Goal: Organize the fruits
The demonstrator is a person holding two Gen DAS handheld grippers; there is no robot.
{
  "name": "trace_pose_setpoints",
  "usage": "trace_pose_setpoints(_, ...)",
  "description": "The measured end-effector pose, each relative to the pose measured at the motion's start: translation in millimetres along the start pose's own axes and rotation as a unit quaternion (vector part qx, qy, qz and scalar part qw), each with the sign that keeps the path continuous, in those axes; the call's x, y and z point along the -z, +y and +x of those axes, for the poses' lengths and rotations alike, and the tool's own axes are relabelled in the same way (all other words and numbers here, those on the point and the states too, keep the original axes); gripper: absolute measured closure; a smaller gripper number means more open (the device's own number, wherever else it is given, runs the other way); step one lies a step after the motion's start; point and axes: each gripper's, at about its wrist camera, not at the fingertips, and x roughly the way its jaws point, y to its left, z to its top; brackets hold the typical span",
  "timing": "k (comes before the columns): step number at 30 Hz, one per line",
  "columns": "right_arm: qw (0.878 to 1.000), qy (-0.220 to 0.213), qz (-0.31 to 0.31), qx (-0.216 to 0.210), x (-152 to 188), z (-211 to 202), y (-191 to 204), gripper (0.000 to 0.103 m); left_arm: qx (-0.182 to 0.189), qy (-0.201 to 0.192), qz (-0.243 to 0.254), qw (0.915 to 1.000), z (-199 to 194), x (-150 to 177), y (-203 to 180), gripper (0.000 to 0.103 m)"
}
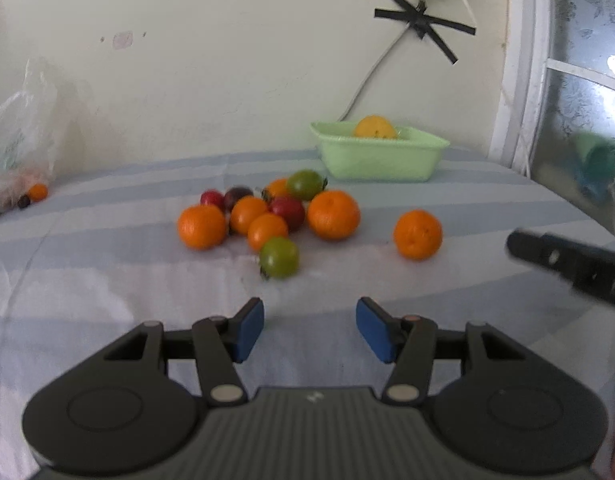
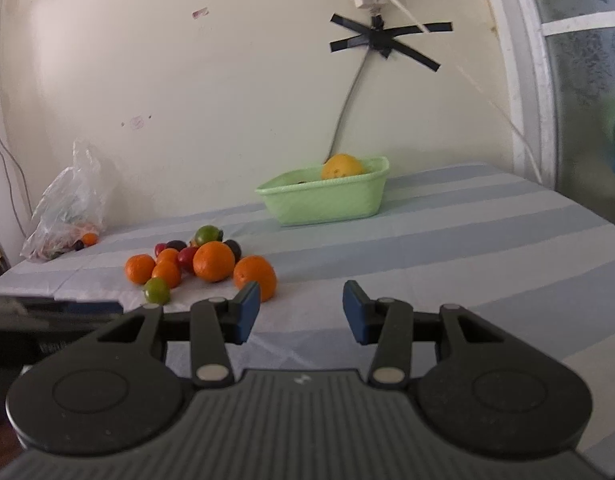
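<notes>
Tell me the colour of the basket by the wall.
Pale green; the basket shows best in the right wrist view.

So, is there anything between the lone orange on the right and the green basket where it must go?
Nothing visible. Only bare striped cloth lies between the lone orange and the green basket; the fruit pile sits off to the left.

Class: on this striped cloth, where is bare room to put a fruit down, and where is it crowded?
Bare: the near cloth before the fruit pile, and the stretch right of the green basket. Crowded: the pile itself, and the corner by the plastic bag.
</notes>
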Motion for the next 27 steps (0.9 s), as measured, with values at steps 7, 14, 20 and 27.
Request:
trace_pose_setpoints(7, 1.000, -0.012, 0.012, 0.016, 0.6, -0.8, -4.2, 0.055, 0.000, -0.009, -0.012, 0.9999, -5.0, 4.3, 6.0, 0.050)
trace_pose_setpoints(14, 1.000, -0.011, -0.002, 0.015, 2.7, -0.9, -0.5, 0.055, -0.002, -0.012, -0.018, 0.9998, -6.8, 6.5, 6.4, 0.050)
trace_pose_setpoints(20, 1.000, -0.015, 0.004, 0.012, 2.6, -2.5, -3.0, 0.054, -0.010, -0.012, -0.021, 0.9997, -7.3, 6.6, 6.6, 0.050)
trace_pose_setpoints(27, 1.000, -0.016, 0.005, -0.003, 2.3, -4.1, -4.3, 0.054, -0.008, 0.010, 0.006, 0.9999, -9.5, 5.1, 9.6, 0.043)
